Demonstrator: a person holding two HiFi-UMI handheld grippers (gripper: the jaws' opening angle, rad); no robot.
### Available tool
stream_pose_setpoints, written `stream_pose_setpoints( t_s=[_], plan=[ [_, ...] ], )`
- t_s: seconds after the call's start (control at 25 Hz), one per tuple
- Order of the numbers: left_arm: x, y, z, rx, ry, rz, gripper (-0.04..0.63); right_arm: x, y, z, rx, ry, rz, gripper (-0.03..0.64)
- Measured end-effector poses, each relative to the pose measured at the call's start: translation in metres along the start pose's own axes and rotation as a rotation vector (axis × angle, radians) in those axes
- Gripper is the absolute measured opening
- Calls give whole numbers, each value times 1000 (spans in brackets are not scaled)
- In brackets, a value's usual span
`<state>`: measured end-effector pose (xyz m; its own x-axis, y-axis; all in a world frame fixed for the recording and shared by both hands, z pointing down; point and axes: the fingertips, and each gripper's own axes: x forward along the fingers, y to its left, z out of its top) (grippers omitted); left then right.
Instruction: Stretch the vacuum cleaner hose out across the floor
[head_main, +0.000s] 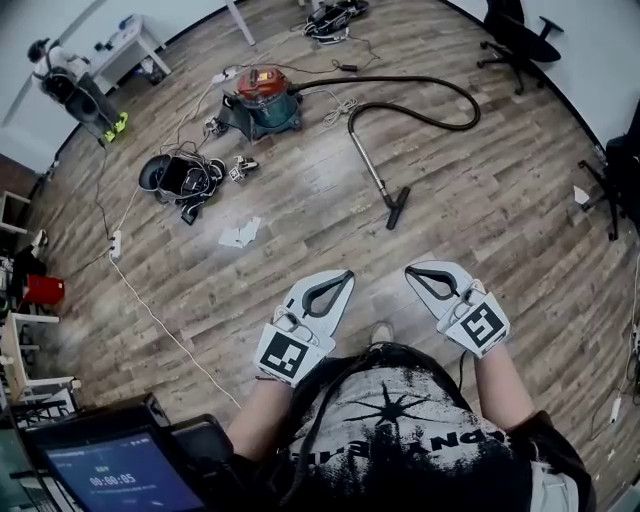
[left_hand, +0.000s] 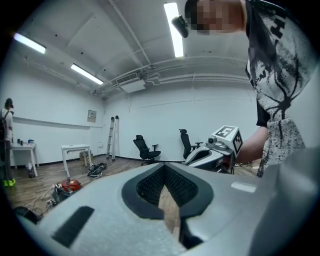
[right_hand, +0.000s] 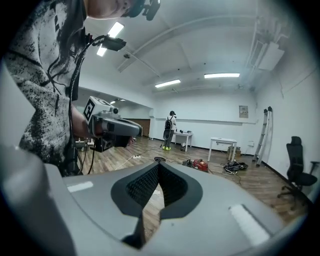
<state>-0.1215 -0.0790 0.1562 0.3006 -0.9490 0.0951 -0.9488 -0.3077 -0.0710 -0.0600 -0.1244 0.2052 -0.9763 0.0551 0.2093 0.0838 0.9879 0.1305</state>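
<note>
A red and teal vacuum cleaner (head_main: 265, 97) stands on the wooden floor at the far side of the room. Its black hose (head_main: 440, 95) loops to the right and curves back into a metal tube (head_main: 368, 160) that ends in a black floor nozzle (head_main: 398, 207). My left gripper (head_main: 349, 273) and right gripper (head_main: 408, 270) are held close in front of my body, well short of the nozzle. Both are shut with nothing between the jaws. The vacuum cleaner (right_hand: 200, 164) looks small and distant in the right gripper view, beyond the shut jaw tips (right_hand: 158, 162).
A pile of black gear and cables (head_main: 180, 178) and a scrap of white paper (head_main: 240, 233) lie left of the tube. A white cable with a power strip (head_main: 115, 243) runs along the left. Office chairs (head_main: 515, 40), a white table (head_main: 125, 45) and a standing person (head_main: 50, 60) line the edges.
</note>
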Motion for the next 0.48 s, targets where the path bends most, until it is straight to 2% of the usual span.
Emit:
stream_pose_setpoints(
  t_s=[0.08,0.12,0.24,0.48],
  plan=[
    [10,5,3,5,3,13,0,0,-14,0,95,-37,5,8],
    [14,8,5,-5,-2,21,0,2,-20,0,106,-42,9,8],
    [22,18,5,-13,3,41,0,13,-32,-5,22,-11,32,8],
    [26,40,0,-23,14,51,0,35,-43,-5,-5,19,57,8]
  ],
)
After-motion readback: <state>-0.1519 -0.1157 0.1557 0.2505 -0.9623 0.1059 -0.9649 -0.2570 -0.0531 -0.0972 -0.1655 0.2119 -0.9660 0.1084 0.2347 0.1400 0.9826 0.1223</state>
